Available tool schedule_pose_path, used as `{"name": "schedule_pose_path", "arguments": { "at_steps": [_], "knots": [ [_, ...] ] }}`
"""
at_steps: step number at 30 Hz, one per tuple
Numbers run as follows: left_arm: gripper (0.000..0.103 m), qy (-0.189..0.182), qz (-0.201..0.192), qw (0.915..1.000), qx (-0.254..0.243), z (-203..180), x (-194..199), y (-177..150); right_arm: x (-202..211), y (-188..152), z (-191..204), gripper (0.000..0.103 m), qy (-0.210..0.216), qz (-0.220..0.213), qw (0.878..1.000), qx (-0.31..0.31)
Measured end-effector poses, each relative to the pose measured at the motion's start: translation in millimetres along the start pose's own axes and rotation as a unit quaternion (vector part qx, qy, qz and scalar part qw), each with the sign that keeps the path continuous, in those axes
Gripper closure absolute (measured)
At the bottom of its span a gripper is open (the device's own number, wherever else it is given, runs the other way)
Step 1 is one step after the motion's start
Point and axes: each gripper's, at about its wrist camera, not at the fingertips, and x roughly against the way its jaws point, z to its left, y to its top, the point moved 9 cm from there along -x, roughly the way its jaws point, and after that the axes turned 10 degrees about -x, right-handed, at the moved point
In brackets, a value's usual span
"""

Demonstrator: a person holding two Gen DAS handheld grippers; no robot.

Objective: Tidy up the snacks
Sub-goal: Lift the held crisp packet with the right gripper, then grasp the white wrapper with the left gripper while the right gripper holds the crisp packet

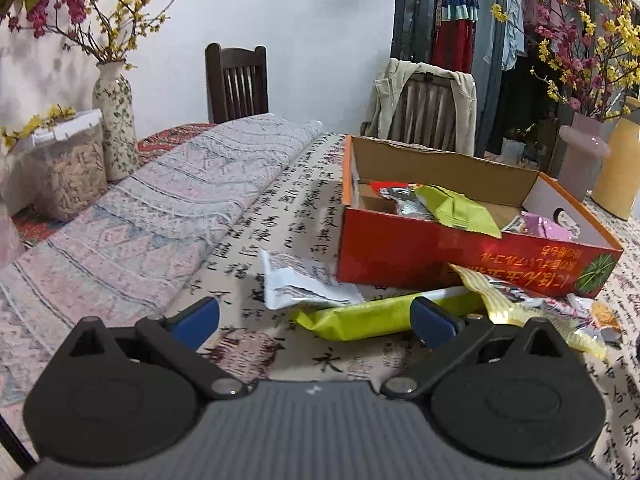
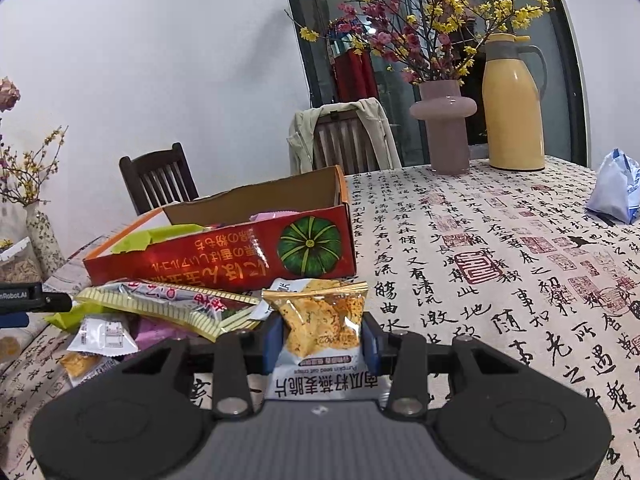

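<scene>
Right gripper (image 2: 322, 338): jaws closed narrow on a crisp packet (image 2: 320, 320), clamping it by its two side edges; the packet stands roughly upright, printed end toward the camera, gold sealed end pointing forward and up. It appears lifted clear of the surface (image 2: 480, 280), though the underside is hidden. Left gripper (image 1: 316, 318): jaws wide, nothing between them, hovering low over the cloth. Just ahead of the left jaws lies a lime-green wrapper (image 1: 372, 318); its long axis runs across the jaw opening, left to right, so a straight advance would meet its flank, not its end. Beyond it a white packet (image 1: 300, 284) lies flat, one edge touching or tucked at the foot of the box. To the right, a loose pile of snacks (image 2: 168, 308) sits against the box's near wall: a long yellow-striped bag on top, small white and orange packets below. The red box (image 2: 224, 248) is directly ahead of the held packet and slightly left, open top up, long side facing both cameras; it already contains a green bag (image 1: 460, 212), a silver packet and a pink one. Judgement: the right gripper is the nearer to a drop, needing to rise over the near wall and then go forward; the left is the nearer to the lime-green wrapper. Farther back: pink vase (image 2: 444, 124), yellow flask (image 2: 514, 104), two chairs.
</scene>
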Motion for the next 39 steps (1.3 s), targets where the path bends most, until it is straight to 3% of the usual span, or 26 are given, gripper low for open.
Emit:
{"name": "schedule_pose_path", "arguments": {
  "at_steps": [8, 16, 22, 25, 27, 32, 36, 39],
  "knots": [
    [0.0, 0.04, 0.015, 0.999, 0.01, 29.8, -14.5, 16.8, 1.7, 0.0, -0.1, 0.063, 0.006, -0.003, 1.0, -0.003],
    [0.004, 0.056, 0.08, 0.9951, -0.013, 26.9, -63.0, 24.0, 2.3, 0.5, -0.8, 0.063, 0.003, -0.005, 1.0, -0.005],
    [0.037, 0.018, 0.127, 0.9911, 0.033, 23.0, -80.9, 9.4, 2.4, 0.4, -0.7, 0.063, 0.004, -0.004, 1.0, -0.005],
    [0.061, 0.001, 0.124, 0.991, 0.051, 22.2, -77.7, 8.6, 1.8, 0.3, 0.1, 0.063, 0.005, -0.004, 1.0, -0.004],
    [0.069, -0.017, 0.121, 0.9904, 0.065, 22.0, -74.7, 9.8, 1.6, 0.3, 0.2, 0.063, 0.005, -0.004, 1.0, -0.004],
    [0.083, -0.019, 0.091, 0.9935, 0.066, 24.1, -60.0, 17.7, 1.4, 0.0, 0.3, 0.063, 0.003, -0.004, 1.0, -0.004],
    [0.086, 0.012, 0.057, 0.9975, 0.04, 31.0, -43.7, 21.4, 1.1, 0.1, 0.1, 0.063, 0.003, -0.004, 1.0, -0.004],
    [0.087, 0.011, 0.044, 0.9983, 0.037, 36.1, -32.3, 21.0, 1.3, 0.1, 0.1, 0.063, 0.003, -0.005, 1.0, -0.003]
  ]
}}
